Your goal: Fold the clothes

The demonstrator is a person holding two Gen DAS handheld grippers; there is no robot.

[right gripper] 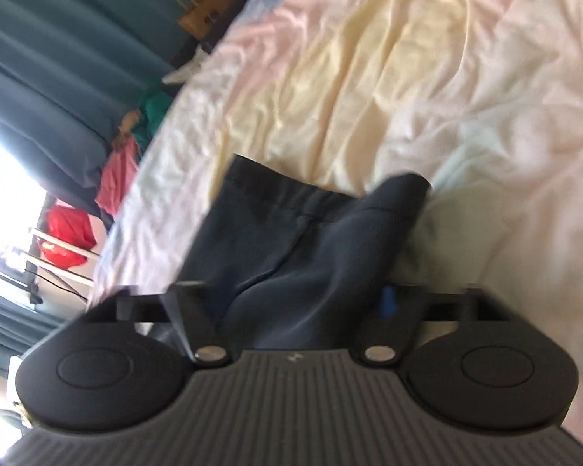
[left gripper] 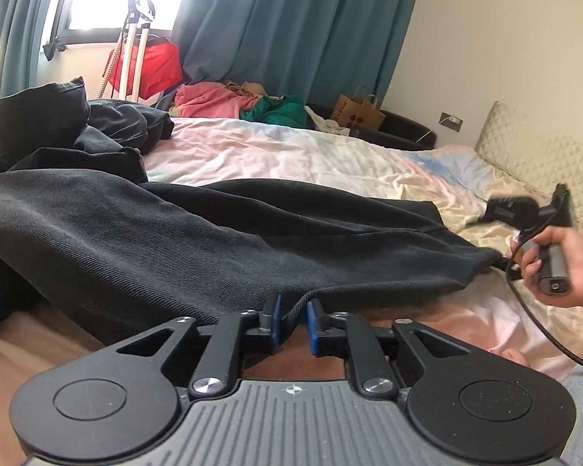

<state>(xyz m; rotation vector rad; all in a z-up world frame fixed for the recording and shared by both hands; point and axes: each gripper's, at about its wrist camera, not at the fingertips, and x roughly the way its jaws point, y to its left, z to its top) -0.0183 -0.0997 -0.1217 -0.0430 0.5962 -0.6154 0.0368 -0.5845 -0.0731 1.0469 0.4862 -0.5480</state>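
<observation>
Seen first from the left wrist camera, the left gripper (left gripper: pixel 291 318) clamps its blue-padded fingers (left gripper: pixel 274 316) on the near hem of a black garment (left gripper: pixel 213 240) that lies spread across the near half of the bed (left gripper: pixel 283 155), its far bulk heaped toward the bed's left edge. At the right edge of this view a hand (left gripper: pixel 563 264) holds the right gripper (left gripper: pixel 517 209) by its handle, a black cable (left gripper: pixel 540 326) trailing down from it; the tool sits just past the garment's right-hand end, above the pastel bedsheet, and its jaws are too blurred to read from here. Beyond the far edge of the bed lie a pink cloth (left gripper: pixel 210 101) and a green cloth (left gripper: pixel 280 110), with a brown paper bag (left gripper: pixel 357 110), a red bag (left gripper: pixel 147 66) and teal curtains (left gripper: pixel 291 27) behind, and a quilted cream headboard (left gripper: pixel 544 163) at the right. From the right wrist camera, tilted and motion-blurred, the right gripper (right gripper: pixel 295 303) stands with its fingers spread wide, and a bunched fold of the dark garment (right gripper: pixel 299 233) fills the gap between them; the fabric rises from the wrinkled sheet near the bed's edge, and one blue pad (right gripper: pixel 388 302) shows beside it, while the other finger's contact with the cloth cannot be made out. The curtains (right gripper: pixel 58 58) and red bag (right gripper: pixel 66 237) sit at the left of this view.
</observation>
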